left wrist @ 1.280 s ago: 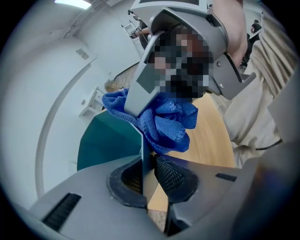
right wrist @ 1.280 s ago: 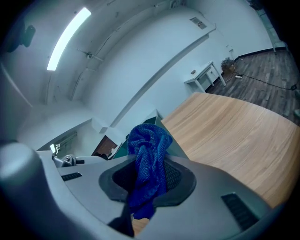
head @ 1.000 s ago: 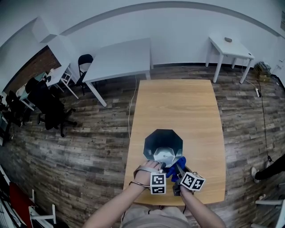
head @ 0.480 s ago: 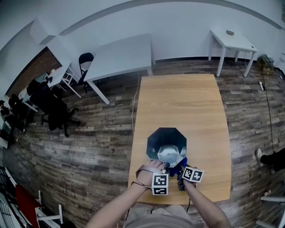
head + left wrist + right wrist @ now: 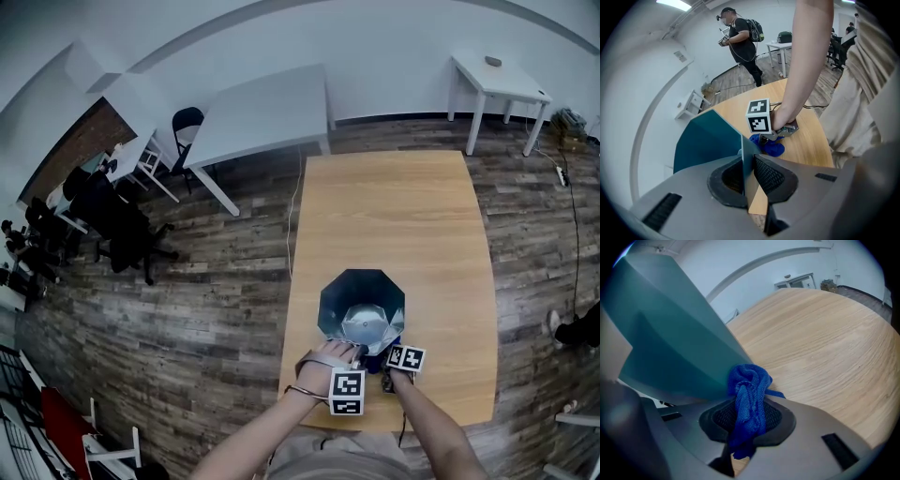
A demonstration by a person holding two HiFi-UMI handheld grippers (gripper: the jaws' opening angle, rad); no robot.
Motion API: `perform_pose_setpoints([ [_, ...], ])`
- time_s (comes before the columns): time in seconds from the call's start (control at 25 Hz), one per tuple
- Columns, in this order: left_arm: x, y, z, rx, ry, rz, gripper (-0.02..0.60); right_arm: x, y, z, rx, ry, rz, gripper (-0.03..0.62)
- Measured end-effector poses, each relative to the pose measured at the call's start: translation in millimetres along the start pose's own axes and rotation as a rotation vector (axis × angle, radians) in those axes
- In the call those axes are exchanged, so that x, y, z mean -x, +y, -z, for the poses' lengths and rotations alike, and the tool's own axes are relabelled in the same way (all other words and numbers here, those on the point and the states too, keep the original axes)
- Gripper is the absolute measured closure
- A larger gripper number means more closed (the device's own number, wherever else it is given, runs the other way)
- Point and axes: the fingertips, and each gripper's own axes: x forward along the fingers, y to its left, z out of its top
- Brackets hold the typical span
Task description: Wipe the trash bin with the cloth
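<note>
One teal trash bin [image 5: 362, 302] stands near the counter's [image 5: 394, 206] near edge. The left gripper [image 5: 749, 180] has its fingers clamped on the bin's near wall. The right gripper [image 5: 747, 425] has its fingers pinched on the one blue cloth [image 5: 749, 390], low beside the bin's right wall. Two white tables stand far off, one left [image 5: 262, 117], one right [image 5: 497, 80].

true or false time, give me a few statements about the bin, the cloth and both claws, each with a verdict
1. The left claw is shut on the trash bin's wall. True.
2. The right claw is empty. False: it is shut on the blue cloth.
3. The trash bin lies on its side. False: it stands upright on the wooden table, opening up.
4. The cloth is outside the bin, by its wall. True.
</note>
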Motion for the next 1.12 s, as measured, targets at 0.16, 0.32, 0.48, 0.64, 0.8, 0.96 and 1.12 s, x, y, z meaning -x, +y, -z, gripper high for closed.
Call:
perform_pose_setpoints([
  [0.16, 0.2, 1.9, -1.5, 0.01, -0.002, -0.008, 0.531, -14.2, -6.0, 7.2, -0.016, 0.047, 0.01, 0.508],
  [0.32, -1.2, 3.1, 3.9, 0.024, 0.009, -0.022, 0.531, -9.8, -0.6, 3.7, 0.018, 0.088, -0.001, 0.508],
  [0.48, -2.5, 2.4, 2.2, 0.05, 0.022, -0.027, 0.529, 31.3, 11.8, -14.3, 0.056, 0.007, -0.05, 0.508],
  [0.64, -5.3, 3.9, -2.3, 0.118, 0.044, -0.003, 0.532, 90.9, 38.8, -31.1, 0.019, -0.088, -0.164, 0.508],
  [0.8, -7.6, 6.3, -1.8, 0.201, 0.068, 0.002, 0.535, 150.6, 80.5, -41.3, -0.013, -0.153, -0.316, 0.508],
  [0.96, -7.9, 8.2, -1.0, 0.237, 0.077, 0.015, 0.535, 188.0, 121.3, -42.5, 0.007, -0.186, -0.438, 0.508],
  [1.12, -5.2, 8.5, -0.9, 0.24, 0.075, 0.045, 0.54, 196.0, 147.2, -47.0, 0.05, -0.2, -0.489, 0.508],
])
